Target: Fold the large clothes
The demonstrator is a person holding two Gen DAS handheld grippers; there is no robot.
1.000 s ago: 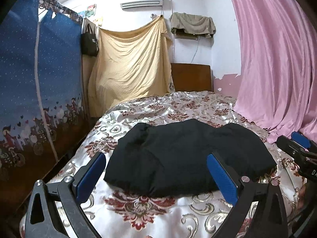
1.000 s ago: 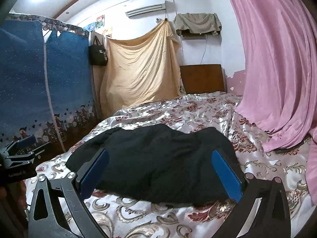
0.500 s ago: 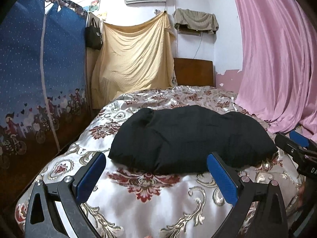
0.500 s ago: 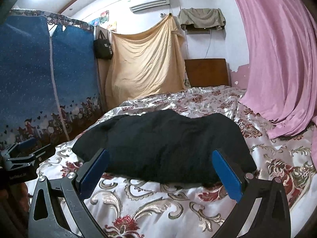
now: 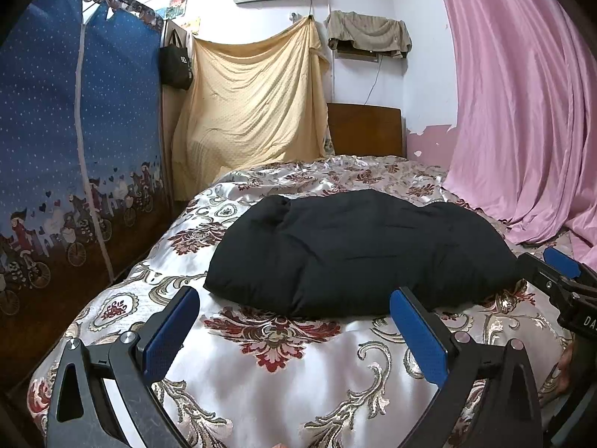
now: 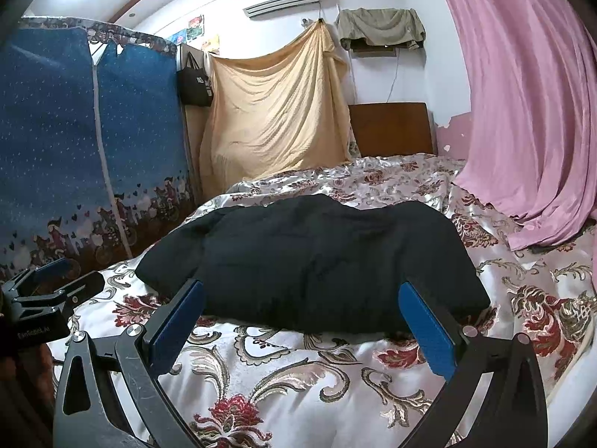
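Note:
A black padded garment (image 5: 358, 254) lies folded in a thick bundle on the floral satin bedspread (image 5: 268, 366); the right wrist view shows the same garment (image 6: 321, 261) across the bed's middle. My left gripper (image 5: 294, 330) is open, held short of the garment's near edge, with nothing between its blue pads. My right gripper (image 6: 302, 321) is open too, just in front of the bundle's near edge and apart from it. Each view catches the other gripper at its side: the right gripper (image 5: 559, 280) and the left gripper (image 6: 48, 287).
A blue fabric wardrobe (image 5: 74, 142) stands along the bed's left side. A pink curtain (image 5: 522, 112) hangs down onto the bed's right side. A yellow sheet (image 5: 250, 104), a black bag (image 5: 175, 63) and a wooden headboard (image 5: 365, 130) are at the far wall.
Both grippers have drawn back toward the foot of the bed and lowered; more bedspread shows between them and the garment. The garment has not moved.

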